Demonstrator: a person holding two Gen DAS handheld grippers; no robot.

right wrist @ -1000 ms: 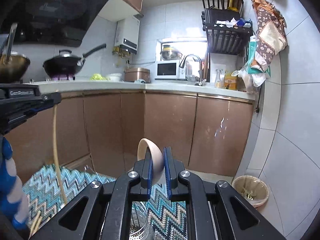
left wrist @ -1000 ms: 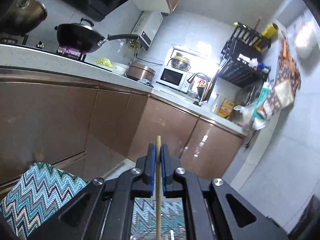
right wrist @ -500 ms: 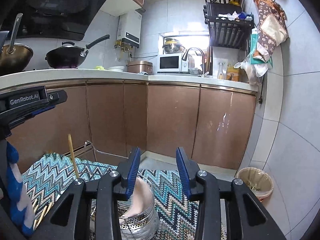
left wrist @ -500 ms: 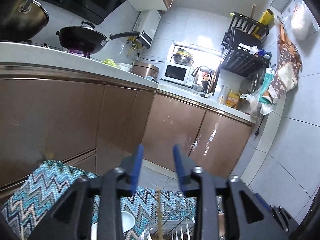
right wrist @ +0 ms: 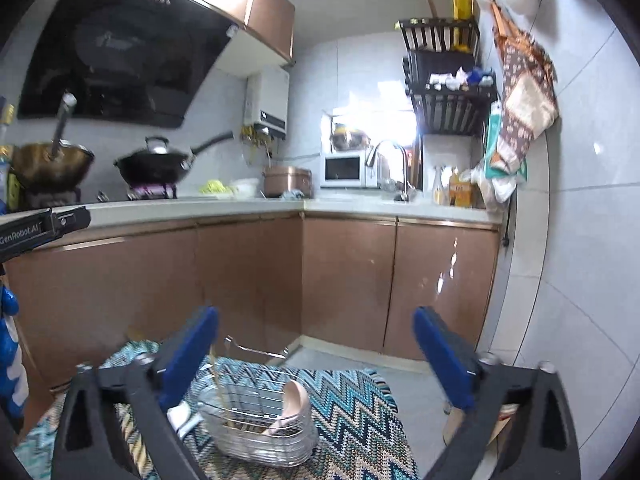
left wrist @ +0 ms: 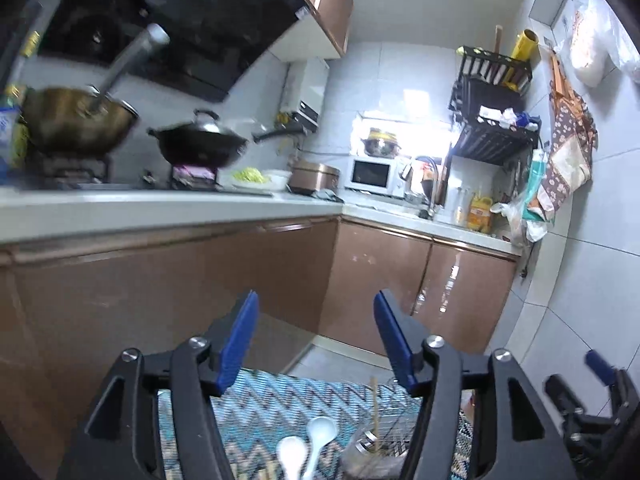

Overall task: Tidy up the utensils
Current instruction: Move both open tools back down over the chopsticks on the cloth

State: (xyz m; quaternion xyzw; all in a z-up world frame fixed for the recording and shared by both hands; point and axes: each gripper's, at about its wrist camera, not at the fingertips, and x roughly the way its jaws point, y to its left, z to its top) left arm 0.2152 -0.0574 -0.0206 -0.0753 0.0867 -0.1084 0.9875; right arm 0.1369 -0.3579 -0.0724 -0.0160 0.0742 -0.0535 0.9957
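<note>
Here, a zigzag cloth (right wrist: 352,412) covers the table before brown cabinets (right wrist: 348,280). The wire basket (right wrist: 256,432) holds a pink spoon (right wrist: 294,400) and a chopstick (right wrist: 219,384). Both grippers' fingers (right wrist: 192,352) are opening, nothing between them.

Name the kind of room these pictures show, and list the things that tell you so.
A home kitchen: a wok on a gas stove, a microwave on the counter, and a sink tap.

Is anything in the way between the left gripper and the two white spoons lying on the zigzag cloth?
No, nothing visible. The left gripper, its jaws opening and empty, hangs above the two white spoons on the zigzag-patterned cloth. The wire utensil basket stands beside them.
</note>
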